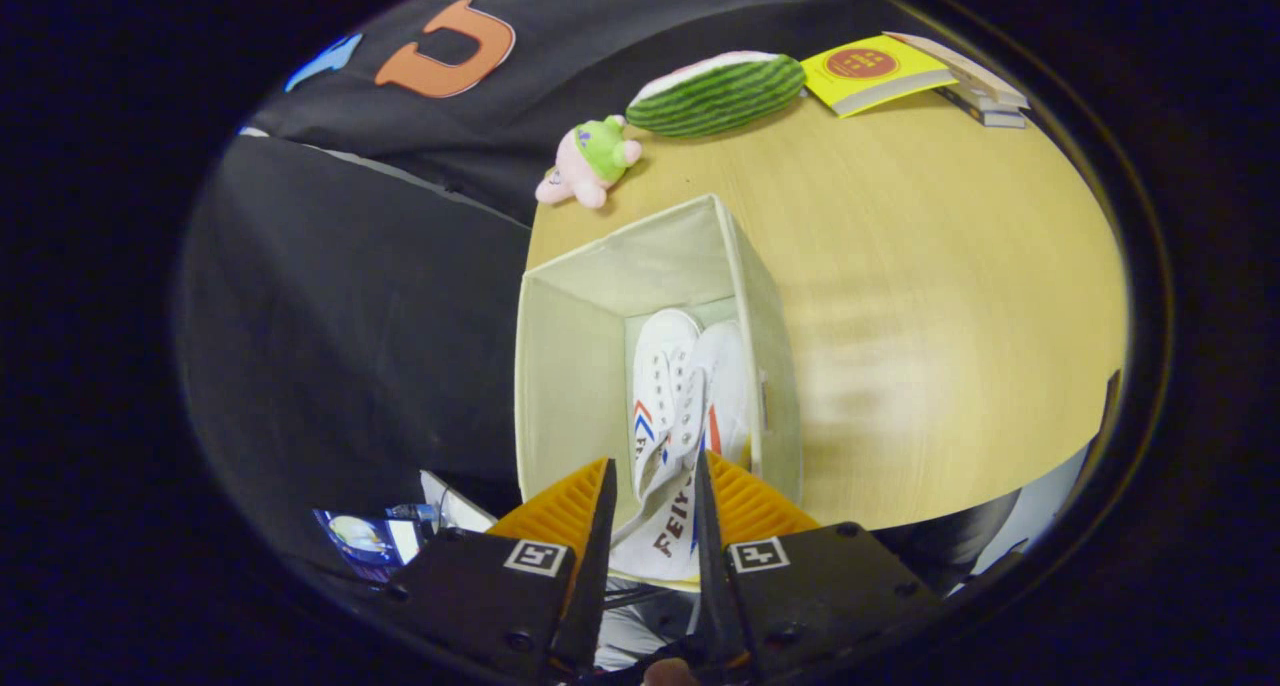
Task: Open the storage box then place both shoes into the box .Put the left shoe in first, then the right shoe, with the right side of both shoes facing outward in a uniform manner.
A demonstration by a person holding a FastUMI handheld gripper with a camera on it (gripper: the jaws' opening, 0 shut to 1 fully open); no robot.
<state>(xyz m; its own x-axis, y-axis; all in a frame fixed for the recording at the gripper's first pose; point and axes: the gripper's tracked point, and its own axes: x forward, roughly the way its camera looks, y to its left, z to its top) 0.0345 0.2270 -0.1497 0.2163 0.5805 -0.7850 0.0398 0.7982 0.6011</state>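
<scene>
Fingers of the gripper (652,496) are pinching the heel end of a white shoe (668,416), holding it toe-down so it is hanging into the open storage box (570,366) on the wooden table (930,296); a second white form beside it may be the other shoe, I cannot tell. Beyond the box are lying a plush toy (590,161), a watermelon cushion (718,93) and books (900,76)

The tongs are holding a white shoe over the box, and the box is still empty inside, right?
Not quite. The gripper view shows the tongs gripping a white shoe over the box, but the box isn't empty: another white shoe already lies inside it.
</scene>
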